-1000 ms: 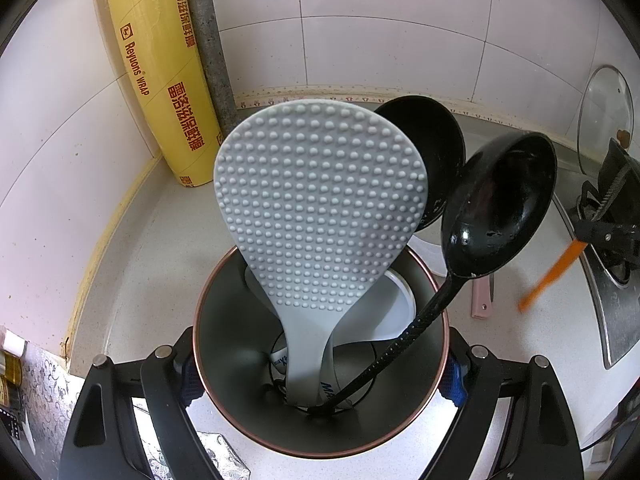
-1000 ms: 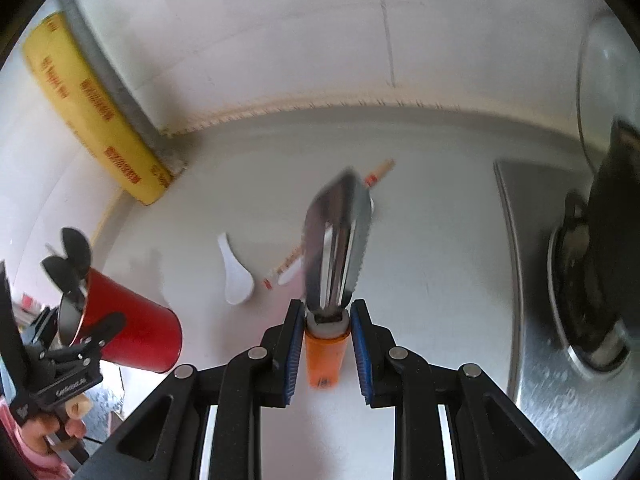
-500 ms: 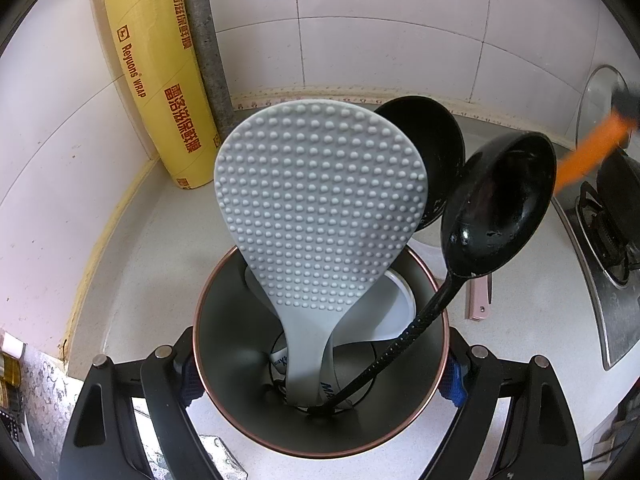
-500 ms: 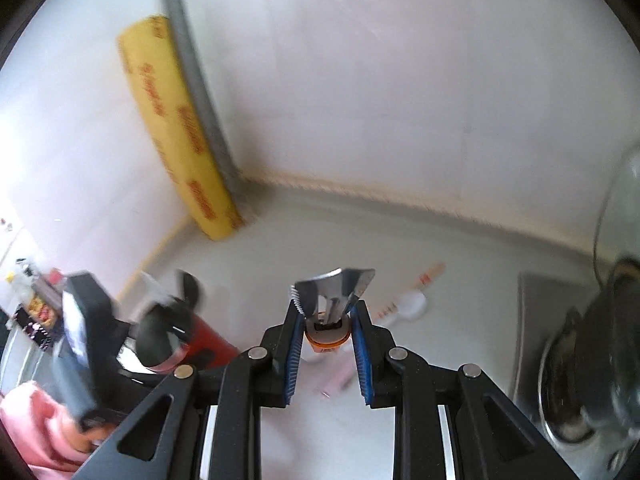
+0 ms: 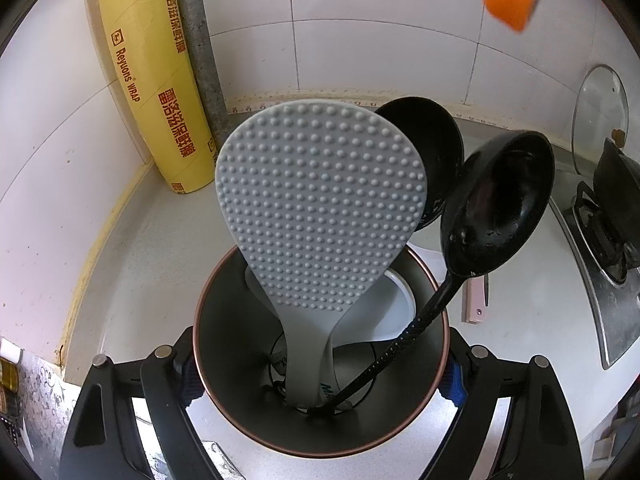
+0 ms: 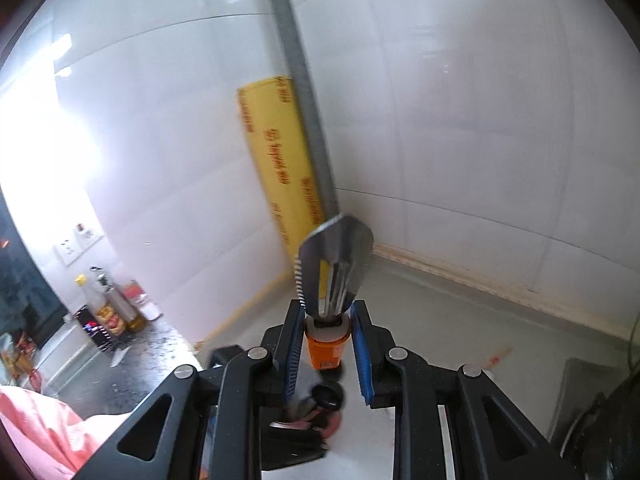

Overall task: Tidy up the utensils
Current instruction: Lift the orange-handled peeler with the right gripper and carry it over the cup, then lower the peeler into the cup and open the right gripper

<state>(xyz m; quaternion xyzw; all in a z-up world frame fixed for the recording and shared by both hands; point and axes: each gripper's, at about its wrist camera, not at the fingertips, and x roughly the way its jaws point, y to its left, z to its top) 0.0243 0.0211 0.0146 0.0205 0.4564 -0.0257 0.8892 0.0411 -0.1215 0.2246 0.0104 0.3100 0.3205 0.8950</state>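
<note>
Peeler (image 6: 334, 264) is riding high above the counter (image 6: 460, 312), right gripper (image 6: 327, 344) fingers clamping its orange handle. Left gripper (image 5: 320, 376) fingers are clamping the holder cup (image 5: 224, 320). Suggest lowering handle-first into the rim gap, clear of one rice paddle (image 5: 320, 208) and two black ladles (image 5: 500, 220).

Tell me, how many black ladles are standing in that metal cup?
2: one black ladle leans out to the right, the other black ladle shows behind the grey rice paddle. More could be hidden.
</note>
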